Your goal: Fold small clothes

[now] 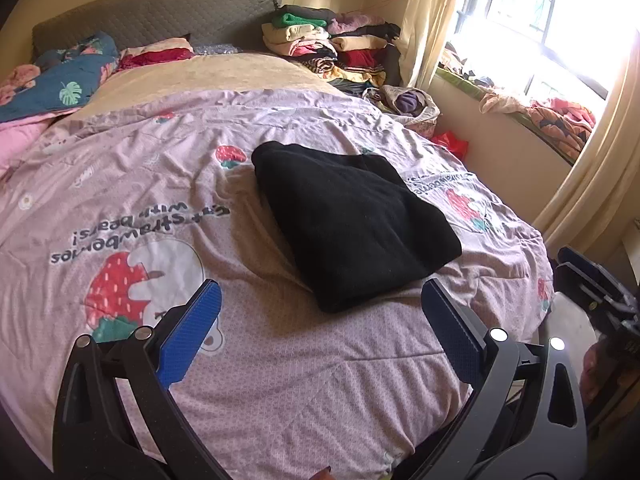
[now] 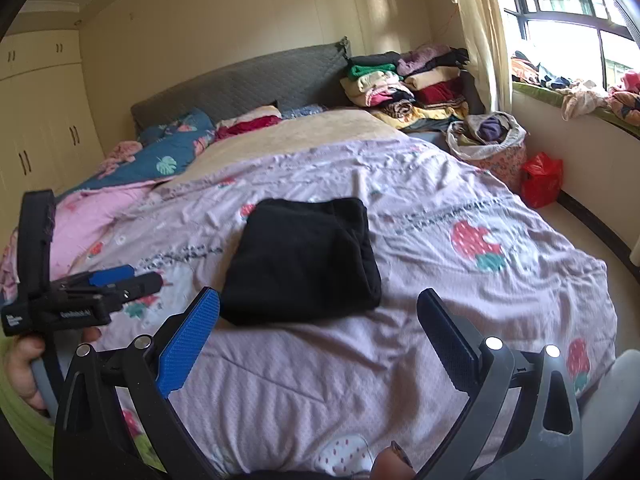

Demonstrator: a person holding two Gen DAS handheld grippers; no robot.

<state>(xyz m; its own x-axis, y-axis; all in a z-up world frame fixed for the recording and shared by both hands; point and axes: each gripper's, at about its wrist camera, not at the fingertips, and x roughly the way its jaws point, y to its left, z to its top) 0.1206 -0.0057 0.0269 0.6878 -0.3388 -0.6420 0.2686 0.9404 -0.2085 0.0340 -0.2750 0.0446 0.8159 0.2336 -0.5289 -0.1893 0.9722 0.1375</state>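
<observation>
A black garment (image 1: 352, 220) lies folded into a thick rectangle on the lilac strawberry-print quilt (image 1: 160, 184); it also shows in the right wrist view (image 2: 304, 260). My left gripper (image 1: 320, 296) is open and empty, held just short of the garment's near edge. My right gripper (image 2: 318, 304) is open and empty, also just short of the garment's near edge. The left gripper (image 2: 116, 280) shows at the left of the right wrist view, and the right gripper (image 1: 592, 280) at the right edge of the left wrist view.
Stacks of folded clothes (image 1: 332, 44) sit at the head of the bed by the grey headboard (image 1: 152, 12). A blue floral blanket (image 1: 60, 80) lies at far left. A bag of clothes (image 2: 488, 140) and a red bag (image 2: 540, 180) stand right of the bed, under the window.
</observation>
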